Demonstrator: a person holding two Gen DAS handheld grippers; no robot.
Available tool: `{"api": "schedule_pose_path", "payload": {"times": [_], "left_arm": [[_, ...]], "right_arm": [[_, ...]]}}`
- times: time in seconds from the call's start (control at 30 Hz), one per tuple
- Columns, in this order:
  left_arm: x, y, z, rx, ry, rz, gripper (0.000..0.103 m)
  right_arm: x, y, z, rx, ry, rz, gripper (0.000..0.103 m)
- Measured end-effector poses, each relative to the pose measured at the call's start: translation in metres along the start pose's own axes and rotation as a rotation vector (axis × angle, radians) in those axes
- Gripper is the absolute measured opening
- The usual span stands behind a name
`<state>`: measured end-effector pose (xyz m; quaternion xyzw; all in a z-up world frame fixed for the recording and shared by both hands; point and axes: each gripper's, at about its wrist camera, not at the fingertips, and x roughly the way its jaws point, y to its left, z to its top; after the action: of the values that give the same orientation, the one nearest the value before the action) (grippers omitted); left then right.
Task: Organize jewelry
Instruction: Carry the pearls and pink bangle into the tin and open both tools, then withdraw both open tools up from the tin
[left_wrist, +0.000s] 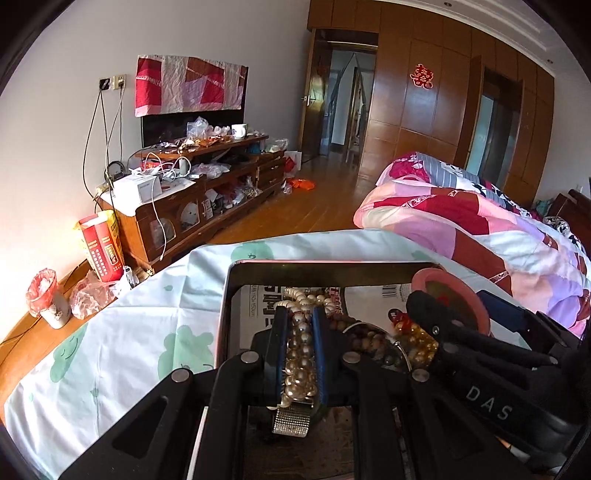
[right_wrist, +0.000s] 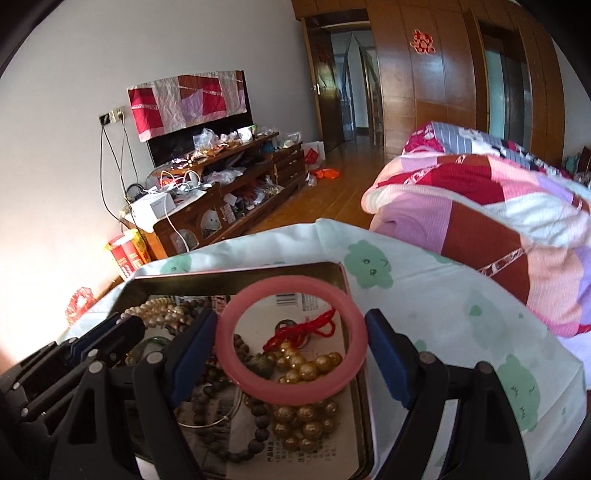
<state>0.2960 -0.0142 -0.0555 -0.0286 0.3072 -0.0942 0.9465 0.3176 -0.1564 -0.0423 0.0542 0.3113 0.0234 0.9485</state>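
A metal tin (left_wrist: 332, 266) lined with newspaper sits on a pale cloth with green prints; it also shows in the right wrist view (right_wrist: 236, 277). My left gripper (left_wrist: 300, 318) is shut on a pearl bracelet (left_wrist: 300, 354) with a rhinestone clasp, held over the tin. My right gripper (right_wrist: 291, 332) holds a pink bangle (right_wrist: 291, 334) between its blue pads, over the tin; the bangle also shows in the left wrist view (left_wrist: 452, 291). Gold beads (right_wrist: 306, 369), dark wooden beads (right_wrist: 255, 428), a red cord (right_wrist: 303, 328) and a pearl strand (right_wrist: 159, 310) lie in the tin.
The tin rests on a cloth-covered surface (right_wrist: 443, 314). A quilted bed (right_wrist: 498, 206) stands to the right. A cluttered wooden TV cabinet (left_wrist: 199, 192) stands along the left wall. Red boxes (left_wrist: 101, 247) and a bagged cup (left_wrist: 48, 299) sit on the floor at left.
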Motion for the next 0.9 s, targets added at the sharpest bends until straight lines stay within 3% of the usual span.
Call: {"api": "schedule_pose_path", "payload": {"times": [0.43, 0.6, 0.73, 0.8, 0.9], "left_arm": [[0.006, 0.002, 0.002, -0.014, 0.023, 0.005, 0.012], [0.008, 0.003, 0.002, -0.019, 0.033, 0.008, 0.012], [0.005, -0.001, 0.001, -0.001, 0.017, 0.024, 0.013], [0.000, -0.004, 0.000, 0.011, -0.004, 0.031, 0.017], [-0.008, -0.008, -0.002, 0.027, -0.040, 0.019, 0.046]], "right_arm": [[0.007, -0.004, -0.001, 0.020, 0.017, 0.030, 0.086], [-0.007, -0.012, -0.002, 0.078, -0.050, 0.062, 0.087], [-0.025, -0.014, -0.003, 0.088, -0.104, -0.020, 0.092], [-0.037, -0.018, -0.006, 0.113, -0.126, -0.050, 0.094], [-0.056, -0.025, -0.011, 0.142, -0.164, -0.105, 0.101]]}}
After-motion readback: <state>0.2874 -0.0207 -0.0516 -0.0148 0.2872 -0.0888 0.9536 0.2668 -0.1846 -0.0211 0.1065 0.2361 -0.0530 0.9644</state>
